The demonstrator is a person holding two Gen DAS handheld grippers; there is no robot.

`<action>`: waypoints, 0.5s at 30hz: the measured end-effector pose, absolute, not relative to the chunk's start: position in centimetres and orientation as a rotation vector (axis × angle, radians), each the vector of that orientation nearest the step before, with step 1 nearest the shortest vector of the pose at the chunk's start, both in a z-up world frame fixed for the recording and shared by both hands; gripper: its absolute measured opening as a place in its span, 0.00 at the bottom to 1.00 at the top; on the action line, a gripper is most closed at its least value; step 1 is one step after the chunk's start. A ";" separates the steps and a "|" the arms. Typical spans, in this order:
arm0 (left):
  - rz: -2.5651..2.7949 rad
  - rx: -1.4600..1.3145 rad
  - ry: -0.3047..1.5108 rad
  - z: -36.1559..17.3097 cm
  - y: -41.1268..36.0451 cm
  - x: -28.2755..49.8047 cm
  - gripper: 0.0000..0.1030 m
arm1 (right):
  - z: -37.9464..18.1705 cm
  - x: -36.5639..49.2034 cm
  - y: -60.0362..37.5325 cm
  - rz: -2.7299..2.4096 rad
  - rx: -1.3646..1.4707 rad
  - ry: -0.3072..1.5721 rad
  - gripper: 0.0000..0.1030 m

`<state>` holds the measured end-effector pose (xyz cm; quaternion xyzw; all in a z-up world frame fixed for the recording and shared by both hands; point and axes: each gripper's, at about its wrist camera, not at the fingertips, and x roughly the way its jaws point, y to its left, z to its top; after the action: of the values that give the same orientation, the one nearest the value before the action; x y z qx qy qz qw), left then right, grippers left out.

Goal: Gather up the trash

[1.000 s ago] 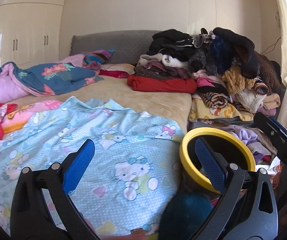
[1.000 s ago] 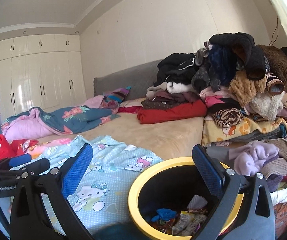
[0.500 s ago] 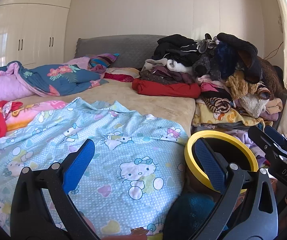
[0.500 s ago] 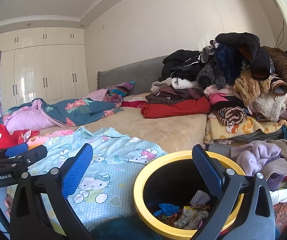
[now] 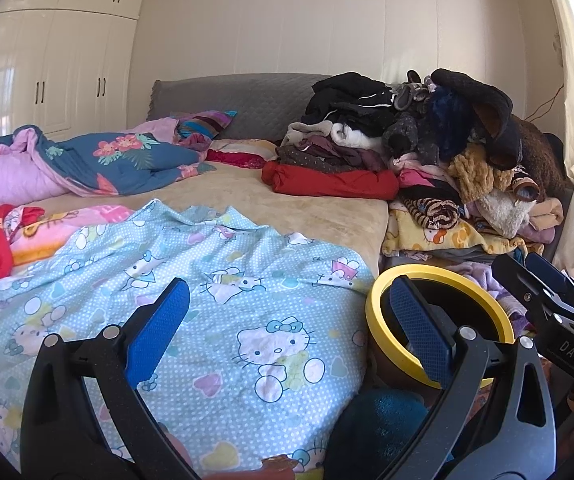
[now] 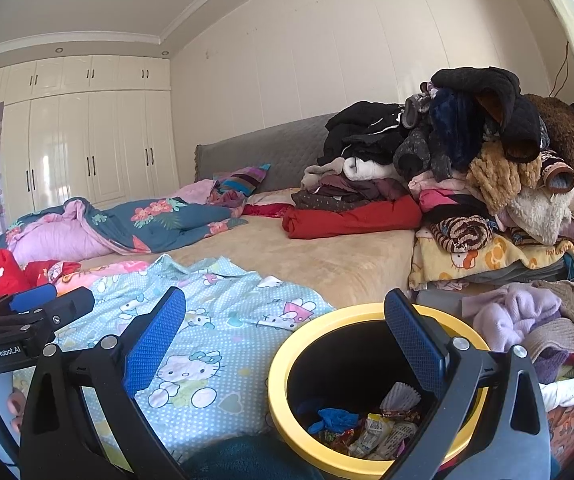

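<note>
**Trash bin already loaded, both tongs empty**

Trash lay at the bottom of the yellow-rimmed bin (image 6: pixel 371 392), which stood at the near right, just beside the bed (image 6: pixel 319 256): a blue scrap (image 6: pixel 333 418), a white paper cup liner (image 6: pixel 401 396) and several wrappers (image 6: pixel 375 432). The left tongs (image 5: pixel 287 334) and the right tongs (image 6: pixel 285 338) both stood wide open, holding nothing.

Over the last second both cameras had risen and tipped up a little, so the bin sat lower in each view and more wall and wardrobe (image 6: pixel 87 144) showed. Neither pair of tongs had closed or reached toward anything.

That read as a pause after a drop rather than a fresh pick. No loose trash showed on the light-blue cartoon sheet (image 5: pixel 215 320) or the bare mattress beyond it; the clothes pile (image 5: pixel 439 152) at the far right could hide some. Judging from this, collection was largely done or the next piece lay out of view.
</note>
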<state>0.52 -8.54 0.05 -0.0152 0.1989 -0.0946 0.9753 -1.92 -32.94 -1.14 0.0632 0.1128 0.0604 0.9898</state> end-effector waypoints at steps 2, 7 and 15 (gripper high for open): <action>-0.191 -0.030 0.400 0.1 -8.5 0.5 0.89 | -1.1 -1.9 -32.9 0.120 0.126 0.227 0.94; -0.190 -0.031 0.400 0.1 -8.5 0.5 0.89 | -0.9 -1.9 -33.1 0.121 0.127 0.226 0.94; -0.195 -0.033 0.399 0.2 -8.5 0.6 0.89 | -0.8 -1.9 -33.1 0.120 0.124 0.222 0.94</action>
<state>0.58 -8.48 0.16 -0.0163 0.1977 -0.0967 0.9754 -1.89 -33.08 -0.79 0.0620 0.1104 0.0599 0.9901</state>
